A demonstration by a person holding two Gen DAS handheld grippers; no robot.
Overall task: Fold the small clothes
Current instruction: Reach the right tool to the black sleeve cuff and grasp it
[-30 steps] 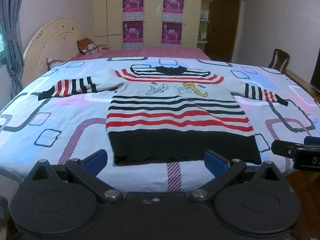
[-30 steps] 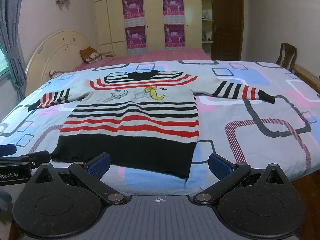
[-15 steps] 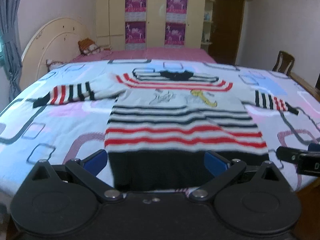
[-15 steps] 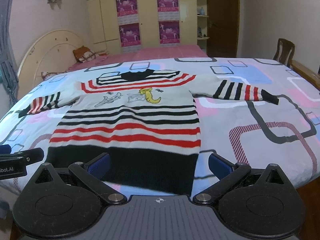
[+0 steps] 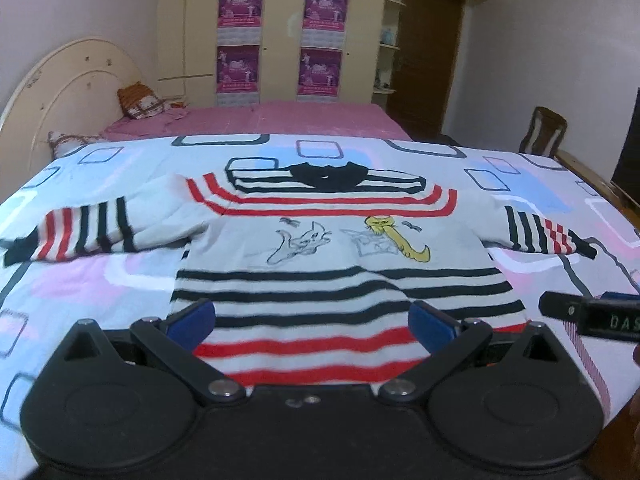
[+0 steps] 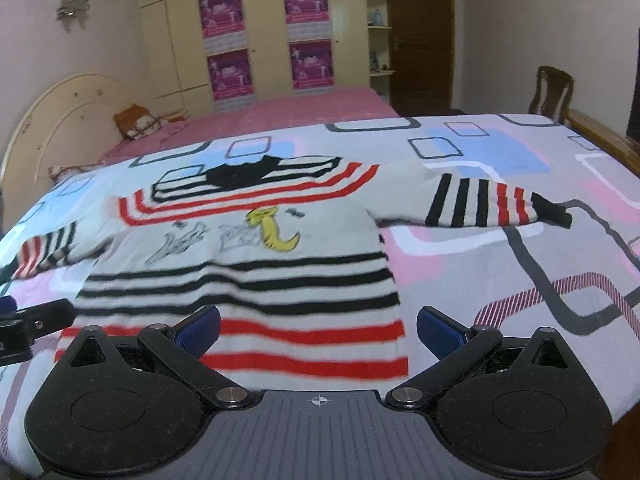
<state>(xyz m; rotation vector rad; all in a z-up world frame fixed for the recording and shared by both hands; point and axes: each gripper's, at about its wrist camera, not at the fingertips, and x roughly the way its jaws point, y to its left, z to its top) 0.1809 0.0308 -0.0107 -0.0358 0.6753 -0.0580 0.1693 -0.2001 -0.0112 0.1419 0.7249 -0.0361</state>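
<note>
A small striped sweater (image 5: 320, 248) lies flat, face up, on the bed, sleeves spread to both sides, black collar at the far end; it also shows in the right wrist view (image 6: 256, 248). Its black hem is hidden under the grippers. My left gripper (image 5: 312, 322) is open and empty, over the lower body of the sweater. My right gripper (image 6: 318, 330) is open and empty, over the sweater's lower right part. The right gripper's side shows at the right edge of the left wrist view (image 5: 592, 312); the left gripper's side shows at the left edge of the right wrist view (image 6: 32, 320).
The bed has a patterned sheet (image 5: 80, 280) with squares, and a pink cover (image 5: 256, 120) farther back. A cream headboard (image 5: 60, 88) and pillows stand at the left. A wooden chair (image 5: 542, 130) and the bed's wooden rail (image 6: 600, 132) are at the right.
Both grippers have moved forward over the bed, from beyond the sweater's hem to above its lower body. Both stay open.
</note>
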